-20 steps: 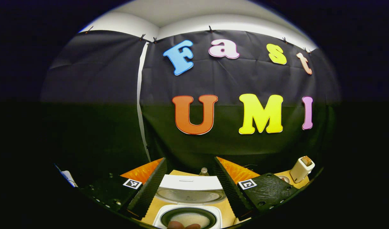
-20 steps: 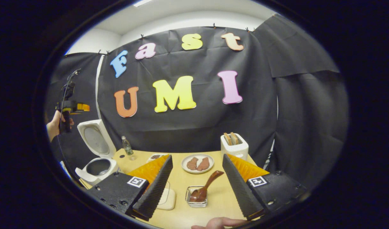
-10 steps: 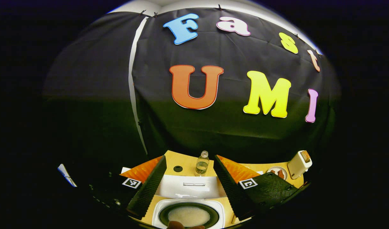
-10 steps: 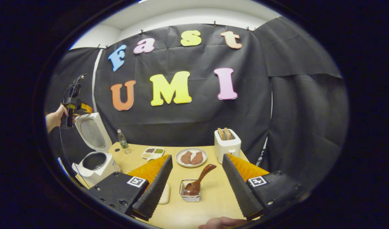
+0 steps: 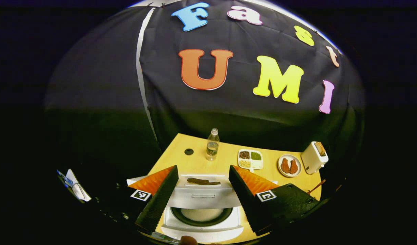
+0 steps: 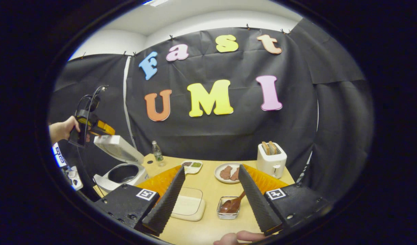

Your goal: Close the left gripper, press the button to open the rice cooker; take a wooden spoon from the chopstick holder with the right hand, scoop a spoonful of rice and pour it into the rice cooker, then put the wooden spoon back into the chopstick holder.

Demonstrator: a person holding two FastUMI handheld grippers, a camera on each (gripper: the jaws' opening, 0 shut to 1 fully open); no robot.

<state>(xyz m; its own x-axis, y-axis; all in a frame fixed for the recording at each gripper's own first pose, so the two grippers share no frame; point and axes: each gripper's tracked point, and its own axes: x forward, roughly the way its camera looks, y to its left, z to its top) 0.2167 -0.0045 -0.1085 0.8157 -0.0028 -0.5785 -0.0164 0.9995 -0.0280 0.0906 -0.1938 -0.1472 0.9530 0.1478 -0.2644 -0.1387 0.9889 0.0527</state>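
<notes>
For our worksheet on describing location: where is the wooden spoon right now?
In the right gripper view the spoon rests in a small clear container on the table, right of the white box, in front of the plate.

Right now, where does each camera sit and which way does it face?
Left gripper view: rides the left gripper above the rice cooker, looking down across the table; its own open fingers show.
Right gripper view: rides the right gripper at the table's near edge, facing the wall past the wooden spoon; own fingers and a hand show.
Shared: rice cooker, bottle, toaster.
</notes>
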